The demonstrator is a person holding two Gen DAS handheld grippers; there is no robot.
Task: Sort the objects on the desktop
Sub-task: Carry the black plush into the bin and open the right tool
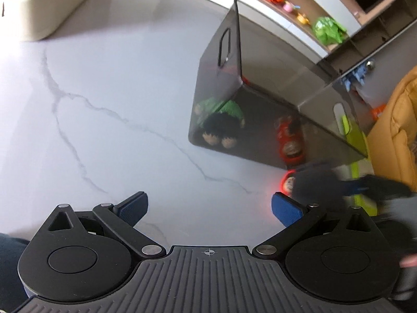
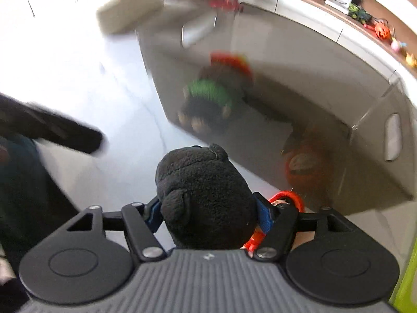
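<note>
Your left gripper (image 1: 209, 207) hangs over the bare marble table (image 1: 104, 104), jaws wide with nothing between them. Right of it, your right gripper (image 2: 209, 215) has its blue pads pressed on a black plush toy (image 2: 206, 198), just in front of the smoky clear bin (image 2: 286, 91), which holds other plush toys

White marble table (image 1: 104, 130), smoky bin (image 1: 224, 83), seemingly beige box (image 1: 44, 7)

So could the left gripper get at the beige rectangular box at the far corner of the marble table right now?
Probably yes. The left gripper is open and empty, and only bare white marble table lies between it and the beige rectangular box. The smoky transparent bin stands off to the right.
</note>
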